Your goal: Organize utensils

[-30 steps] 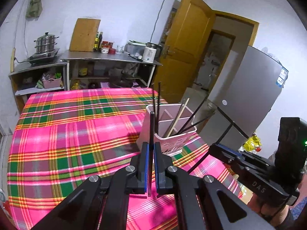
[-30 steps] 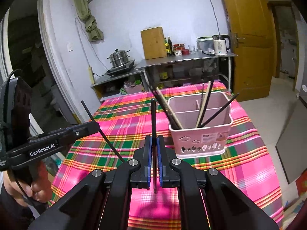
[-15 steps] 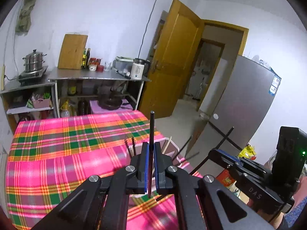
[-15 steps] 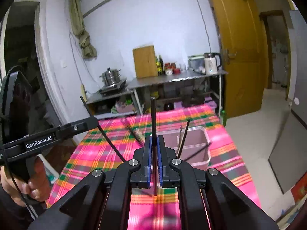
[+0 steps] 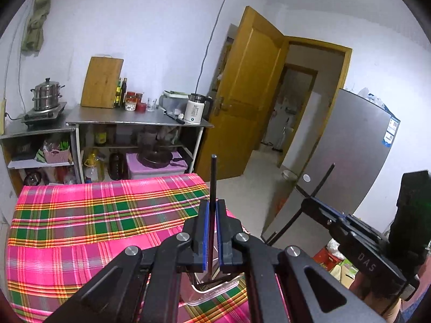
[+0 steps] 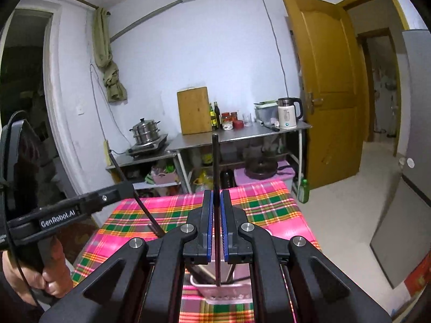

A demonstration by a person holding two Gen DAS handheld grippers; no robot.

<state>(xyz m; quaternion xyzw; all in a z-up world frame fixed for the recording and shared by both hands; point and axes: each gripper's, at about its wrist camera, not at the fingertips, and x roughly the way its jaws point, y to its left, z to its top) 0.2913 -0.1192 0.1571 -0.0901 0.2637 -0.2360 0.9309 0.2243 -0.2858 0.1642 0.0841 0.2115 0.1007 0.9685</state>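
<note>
Two grippers, one black chopstick each. Left gripper [image 5: 212,231]: jaws clamped on its chopstick [image 5: 213,177], held upright. Right gripper [image 6: 216,226]: jaws clamped on the second chopstick [image 6: 215,167], also upright. One pink utensil holder [image 6: 223,293] beneath both, near the table's [image 5: 80,215] near right corner, several sticks inside. Beyond: steel counter [image 5: 129,119], steamer pot [image 5: 47,94], kettle [image 5: 195,110].

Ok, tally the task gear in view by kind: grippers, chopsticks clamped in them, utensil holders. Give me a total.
Grippers: 2, the left gripper and the right gripper
Black chopsticks clamped: 2, the left chopstick and the right chopstick
Utensil holders: 1, the pink holder, mostly hidden below the grippers
Total: 5
Chopsticks inside the holder are too hidden to count.
</note>
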